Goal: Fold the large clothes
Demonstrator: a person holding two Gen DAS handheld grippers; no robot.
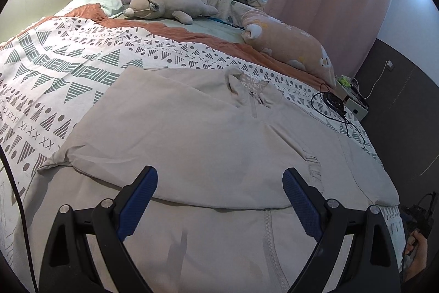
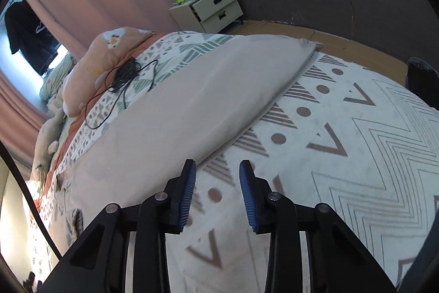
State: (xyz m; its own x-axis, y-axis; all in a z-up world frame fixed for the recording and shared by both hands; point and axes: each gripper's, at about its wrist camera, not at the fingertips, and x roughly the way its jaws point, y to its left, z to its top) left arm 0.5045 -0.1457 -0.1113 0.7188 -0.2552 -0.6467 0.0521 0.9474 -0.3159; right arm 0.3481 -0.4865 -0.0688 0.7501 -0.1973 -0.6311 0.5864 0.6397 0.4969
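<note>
A large beige zip-up garment (image 1: 192, 128) lies spread on the patterned bedspread (image 1: 55, 78), collar (image 1: 247, 89) toward the far side and zipper (image 1: 270, 238) running toward me. A folded layer crosses its middle, with a cuff (image 1: 52, 164) sticking out at the left. My left gripper (image 1: 219, 172) hovers open and wide just above that folded edge, holding nothing. In the right wrist view the garment (image 2: 178, 106) stretches away as a long beige band. My right gripper (image 2: 217, 164) stands over the bedspread (image 2: 356, 142) just right of the garment's edge, jaws narrowly apart and empty.
A grey plush toy (image 1: 167, 6) and a peach pillow (image 1: 290, 45) lie at the head of the bed. A black cable (image 1: 334, 106) rests near the right edge. A white nightstand (image 2: 211, 7) stands by the dark wall. A hand (image 1: 417, 246) shows at the lower right.
</note>
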